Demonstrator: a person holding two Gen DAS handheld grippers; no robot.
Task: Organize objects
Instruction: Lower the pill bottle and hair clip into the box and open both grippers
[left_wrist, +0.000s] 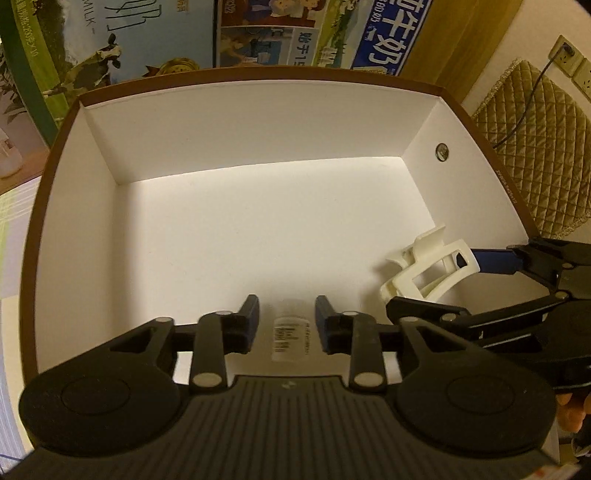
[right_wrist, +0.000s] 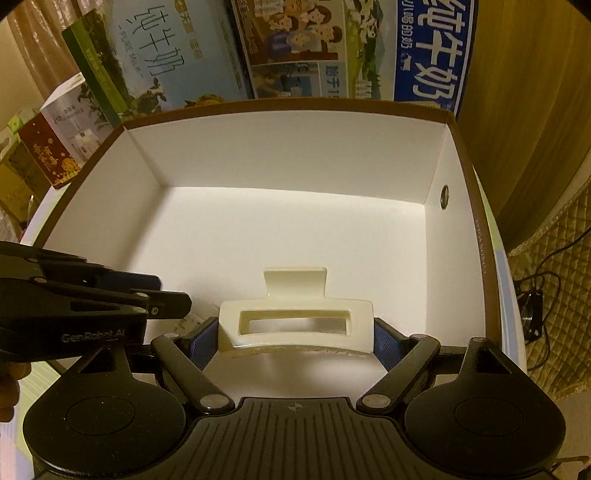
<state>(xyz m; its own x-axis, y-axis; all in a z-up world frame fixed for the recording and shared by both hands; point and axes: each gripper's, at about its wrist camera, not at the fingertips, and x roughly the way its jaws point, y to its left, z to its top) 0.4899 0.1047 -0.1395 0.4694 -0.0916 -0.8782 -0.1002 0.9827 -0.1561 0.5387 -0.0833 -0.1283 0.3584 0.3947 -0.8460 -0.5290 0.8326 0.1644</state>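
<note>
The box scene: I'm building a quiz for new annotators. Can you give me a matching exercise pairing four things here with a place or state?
Things:
1. hair claw clip
2. small labelled tube
3. metal eyelet
4. milk cartons

Places or states:
A. behind the box
B. in the box's right wall
C. gripped by the right gripper
D. lying between the open left gripper's fingers

Pairs: 1-C, 2-D, 3-B, 4-A
</note>
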